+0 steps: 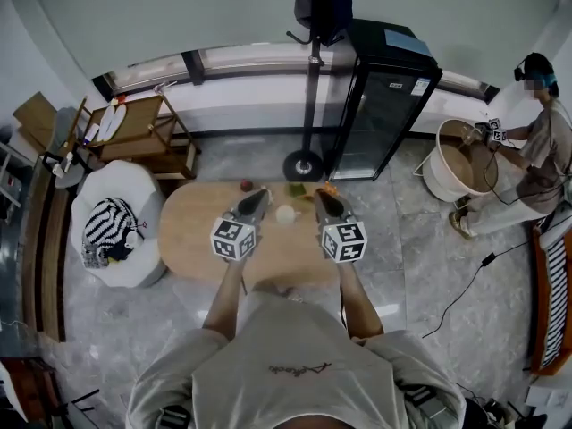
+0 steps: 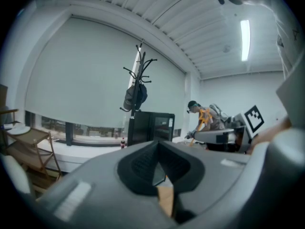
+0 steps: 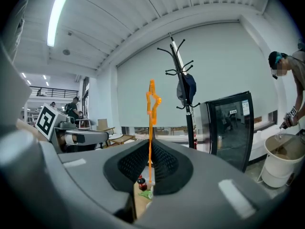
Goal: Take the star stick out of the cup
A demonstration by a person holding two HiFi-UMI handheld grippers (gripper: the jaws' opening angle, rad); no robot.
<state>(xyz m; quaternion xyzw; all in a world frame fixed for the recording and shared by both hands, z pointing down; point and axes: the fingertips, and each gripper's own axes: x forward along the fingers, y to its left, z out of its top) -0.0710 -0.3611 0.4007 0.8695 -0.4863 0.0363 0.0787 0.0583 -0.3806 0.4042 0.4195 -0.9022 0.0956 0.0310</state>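
Above the wooden surface (image 1: pixel 192 231), my right gripper (image 3: pixel 149 156) has its jaws clamped on the star stick (image 3: pixel 152 101), upright and seemingly clear of the cup (image 1: pixel 285 214), while my left gripper (image 2: pixel 158 149) has its jaws together, empty.

The star stick (image 3: pixel 150 128) is orange, the cup (image 1: pixel 285 214) cream. The table (image 1: pixel 192 231) is light wood, a cushion (image 1: pixel 109 223) black-and-white striped

Left gripper (image 1: pixel 260 194): jaws together, empty, pointing far.
Right gripper (image 1: pixel 324 193): jaws pinching the star stick (image 3: pixel 152 109), pointing far.
Left arm (image 1: pixel 225 298), right arm (image 1: pixel 357 302): stretched forward, side by side.
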